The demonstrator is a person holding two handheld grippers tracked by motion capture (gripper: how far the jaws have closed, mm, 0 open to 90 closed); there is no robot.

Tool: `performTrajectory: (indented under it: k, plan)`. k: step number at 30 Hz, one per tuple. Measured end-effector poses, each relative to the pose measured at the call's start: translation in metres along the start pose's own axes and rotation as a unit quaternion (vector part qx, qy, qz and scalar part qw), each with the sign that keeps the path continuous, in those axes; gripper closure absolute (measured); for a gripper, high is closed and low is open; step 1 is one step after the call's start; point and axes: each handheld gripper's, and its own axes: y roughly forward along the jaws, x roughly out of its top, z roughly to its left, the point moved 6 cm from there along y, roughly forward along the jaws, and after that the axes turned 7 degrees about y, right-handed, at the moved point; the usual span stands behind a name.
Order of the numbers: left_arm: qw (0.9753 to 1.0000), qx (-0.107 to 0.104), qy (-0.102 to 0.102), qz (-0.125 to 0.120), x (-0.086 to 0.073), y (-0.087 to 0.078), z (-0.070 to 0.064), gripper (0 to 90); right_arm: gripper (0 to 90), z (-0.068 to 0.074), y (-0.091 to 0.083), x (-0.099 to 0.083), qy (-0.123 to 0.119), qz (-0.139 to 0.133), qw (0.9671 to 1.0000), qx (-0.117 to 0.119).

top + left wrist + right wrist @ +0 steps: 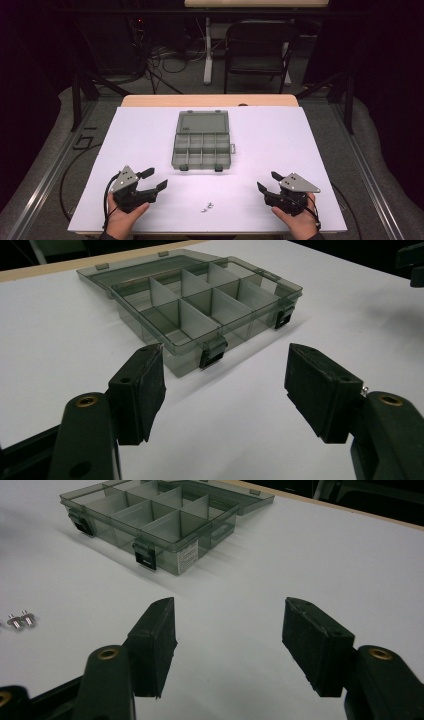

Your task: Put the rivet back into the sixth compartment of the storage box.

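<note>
A smoky clear compartment box (202, 149) lies open in the middle of the white table, its lid (203, 122) folded back flat; its several cells look empty (200, 305) (150, 517). A few small silver screws (206, 207) lie near the front edge, between my hands, and at the left edge of the right gripper view (20, 620). My left gripper (155, 180) rests front left, open, aimed toward the box. My right gripper (267, 182) rests front right, open, nothing between its jaws. In each gripper view the black pads (142, 390) (157, 640) stand wide apart over bare table.
The white table top (280, 135) has a wooden strip along its far edge. Beyond it stand a black chair (260, 50), a table leg and loose cables on the floor. Metal rails run along both sides of the table.
</note>
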Motion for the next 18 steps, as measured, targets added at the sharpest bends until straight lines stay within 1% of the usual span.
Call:
performTrajectory:
  k: [2,3,4,6,8,11,13,14,16,17,18]
  plan:
    - [1.0,-0.001,0.002,0.002,0.0,0.001,0.0,32.9,35.4,0.0,0.0,0.0,0.008,0.001,1.0,0.0]
    - [1.0,-0.002,0.004,0.004,0.0,0.001,-0.001,32.8,33.8,0.0,0.0,0.0,0.008,0.003,1.0,0.001]
    - [1.0,-0.005,0.004,0.007,0.0,0.0,-0.001,32.8,32.4,0.0,0.0,-0.001,0.003,0.011,0.9999,-0.001]
    - [1.0,-0.006,0.002,0.003,0.001,0.001,-0.002,32.9,31.3,0.001,0.0,-0.001,-0.002,0.01,0.9999,-0.003]
    - [0.9999,-0.006,0.0,0.008,0.0,0.001,-0.002,32.9,29.4,0.001,0.0,0.0,-0.005,0.008,1.0,-0.003]
    - [0.9999,-0.009,-0.004,0.006,0.002,0.002,-0.004,32.9,26.4,-0.001,-0.001,0.0,0.002,0.003,0.9999,-0.014]
    - [0.9999,-0.014,-0.004,0.007,0.002,0.003,-0.007,32.9,25.1,-0.003,-0.002,0.001,0.012,-0.001,0.9999,-0.011]
    - [0.9998,-0.017,-0.003,0.007,0.003,0.004,-0.008,32.9,23.2,-0.005,-0.002,0.001,0.022,-0.006,0.9996,-0.016]
    - [0.9997,-0.022,0.002,0.01,0.004,0.006,-0.012,32.9,20.5,-0.009,-0.003,0.001,0.03,-0.005,0.9993,-0.023]
    - [0.9996,-0.025,0.004,0.01,0.005,0.008,-0.015,32.9,18.4,-0.011,-0.003,0.001,0.034,-0.009,0.999,-0.025]
    - [0.9995,-0.029,0.005,0.013,0.005,0.008,-0.016,32.9,15.8,-0.013,-0.004,0.0,0.037,-0.009,0.999,-0.025]
